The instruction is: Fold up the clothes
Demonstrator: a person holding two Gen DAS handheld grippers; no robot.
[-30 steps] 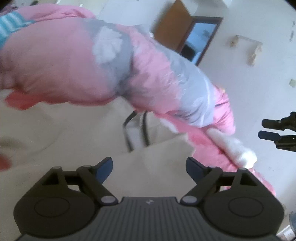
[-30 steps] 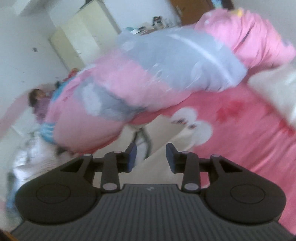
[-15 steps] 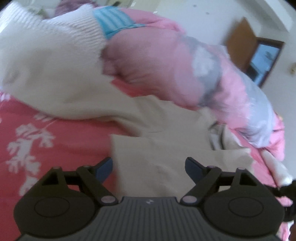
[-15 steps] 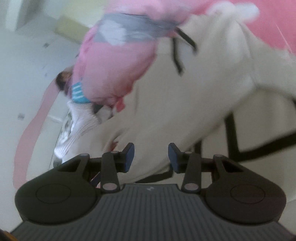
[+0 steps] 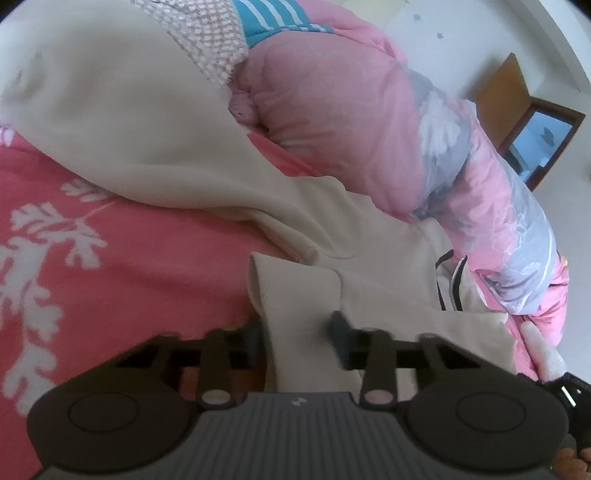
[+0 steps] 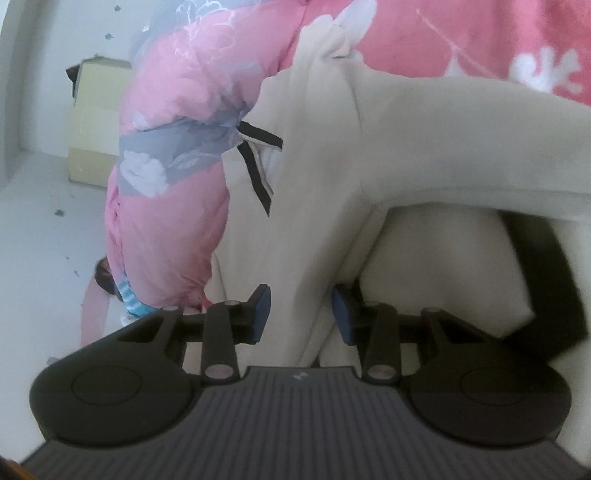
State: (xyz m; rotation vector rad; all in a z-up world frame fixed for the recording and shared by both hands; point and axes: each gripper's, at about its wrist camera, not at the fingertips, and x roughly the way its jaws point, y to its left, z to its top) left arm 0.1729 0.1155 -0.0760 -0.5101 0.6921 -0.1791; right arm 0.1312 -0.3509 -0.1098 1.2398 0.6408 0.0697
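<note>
A beige garment (image 5: 177, 147) with black-edged drawstrings (image 5: 448, 284) lies spread on a pink bedsheet (image 5: 74, 240) with white flowers. One corner fold of it stands up between the fingers of my left gripper (image 5: 297, 328). Those jaws are closing, blurred, with pads against the cloth. In the right wrist view a ridge of the same beige garment (image 6: 406, 147) runs down between the blue pads of my right gripper (image 6: 300, 314). Its jaws are narrow and closing on that fold. A broad black band (image 6: 546, 277) curves at the right.
A rolled pink and grey quilt (image 5: 369, 129) lies along the bed behind the garment, also the quilt (image 6: 166, 147) at left. A white knitted piece (image 5: 207, 40) and teal striped cloth (image 5: 273, 18) sit on top. A brown door (image 5: 506, 92) and a cream cabinet (image 6: 96, 122) stand beyond.
The left gripper came down from the quilt to the garment's corner and its wide jaws narrowed onto the cloth. The right gripper rolled and sank close to the garment, its gap much the same.
</note>
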